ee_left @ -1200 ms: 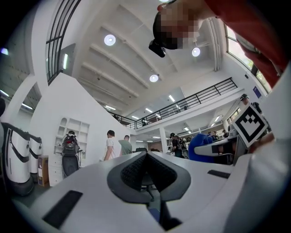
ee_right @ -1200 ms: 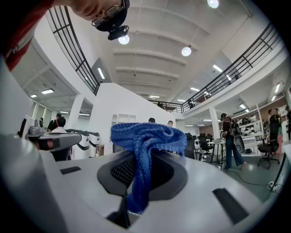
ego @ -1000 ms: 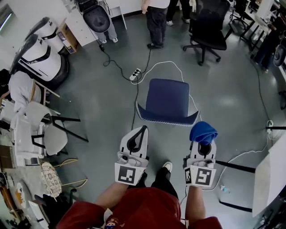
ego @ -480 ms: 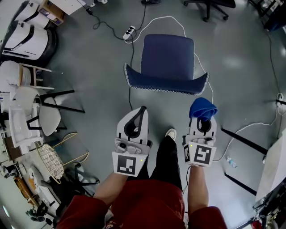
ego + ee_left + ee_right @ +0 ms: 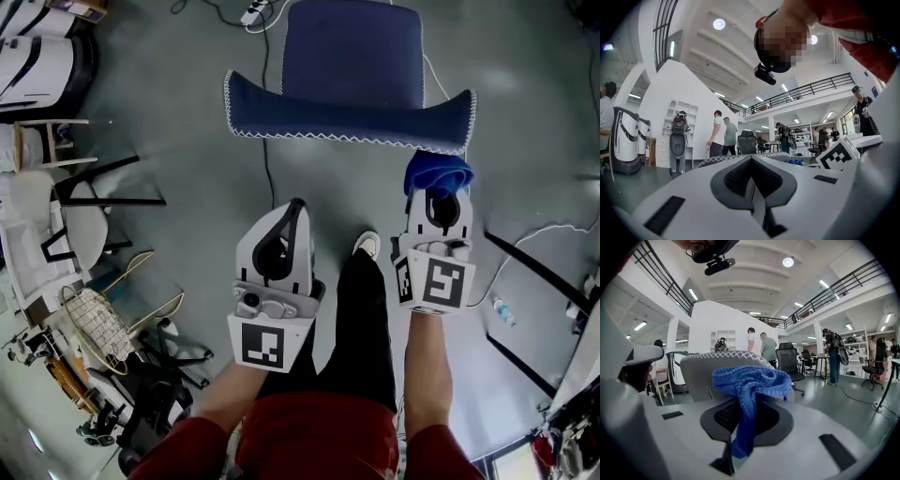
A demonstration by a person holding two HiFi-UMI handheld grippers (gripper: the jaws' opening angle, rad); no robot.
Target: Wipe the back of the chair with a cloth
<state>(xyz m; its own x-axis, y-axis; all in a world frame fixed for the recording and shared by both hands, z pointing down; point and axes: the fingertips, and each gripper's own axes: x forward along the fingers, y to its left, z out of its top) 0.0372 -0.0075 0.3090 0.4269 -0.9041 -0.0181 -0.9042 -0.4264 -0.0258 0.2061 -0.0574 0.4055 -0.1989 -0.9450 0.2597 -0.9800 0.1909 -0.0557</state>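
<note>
The blue chair (image 5: 352, 56) stands in front of me, its back toward me, and the back's top edge (image 5: 347, 122) carries white stitching. My right gripper (image 5: 439, 195) is shut on a bunched blue cloth (image 5: 437, 172), which sits right at the right end of that edge. In the right gripper view the cloth (image 5: 750, 380) hangs between the shut jaws of the right gripper (image 5: 736, 441), with the chair back (image 5: 701, 376) just beyond. My left gripper (image 5: 297, 206) is shut and holds nothing, short of the back. In the left gripper view the shut left gripper (image 5: 753, 176) shows the stitched edge (image 5: 712, 161) past its tip.
My leg and white shoe (image 5: 367, 246) are between the grippers. A power strip (image 5: 253, 11) and cables lie on the grey floor beyond the chair. White chairs (image 5: 80, 225) and a wire frame (image 5: 94, 323) crowd the left. Black bars (image 5: 534, 272) and a bottle (image 5: 503, 312) lie at right.
I have come closer to the chair. Both grippers moved forward, and the cloth in the right one went from well short of the chair back to its right end.
</note>
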